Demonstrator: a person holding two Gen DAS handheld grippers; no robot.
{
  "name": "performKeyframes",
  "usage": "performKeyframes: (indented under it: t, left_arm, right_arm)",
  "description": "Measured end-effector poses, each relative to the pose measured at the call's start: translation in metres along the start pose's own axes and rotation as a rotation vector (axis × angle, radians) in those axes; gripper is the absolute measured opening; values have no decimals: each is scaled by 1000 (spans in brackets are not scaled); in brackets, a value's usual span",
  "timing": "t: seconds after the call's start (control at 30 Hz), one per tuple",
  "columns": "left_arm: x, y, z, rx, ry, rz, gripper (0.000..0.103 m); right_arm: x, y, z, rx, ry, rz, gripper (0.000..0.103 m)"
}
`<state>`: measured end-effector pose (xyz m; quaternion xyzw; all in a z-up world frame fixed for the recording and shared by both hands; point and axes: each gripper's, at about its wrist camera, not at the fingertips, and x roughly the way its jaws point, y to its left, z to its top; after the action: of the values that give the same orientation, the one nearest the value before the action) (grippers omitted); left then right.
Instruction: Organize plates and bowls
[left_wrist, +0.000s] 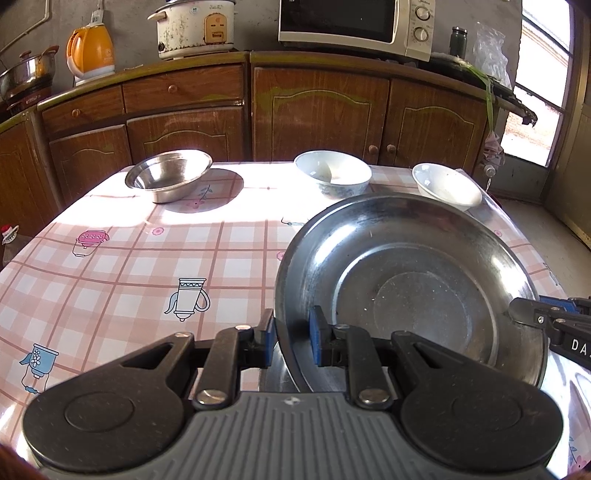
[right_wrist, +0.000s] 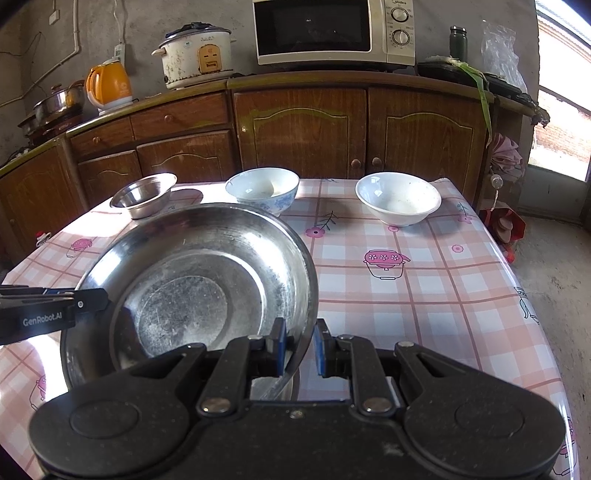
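Sunlit kitchen table (left_wrist: 122, 258) with a pink checked cloth carries the work. Above its near edge a wide steel plate (left_wrist: 406, 288) is held tilted: the left hand-held gripper (left_wrist: 291, 336) pinches its left rim, the right hand-held gripper (right_wrist: 299, 347) its right rim. Thin, slick metal could slip from either pinch if the two hands drift apart or tilt unevenly. It looks scuffed and dull inside. Beyond stand a steel bowl (left_wrist: 168, 179), a blue-patterned bowl (left_wrist: 332, 177) and a white bowl (left_wrist: 445, 184).
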<state>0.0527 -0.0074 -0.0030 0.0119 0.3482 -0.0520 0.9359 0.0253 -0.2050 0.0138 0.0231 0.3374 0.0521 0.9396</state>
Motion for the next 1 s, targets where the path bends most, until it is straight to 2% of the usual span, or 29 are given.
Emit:
performKeyframes:
  t: [1.0]
  left_arm:
    - [7,-4,-9,3,24,-6,20]
  right_arm:
    - [1,-4,-7,14,31,-7,20]
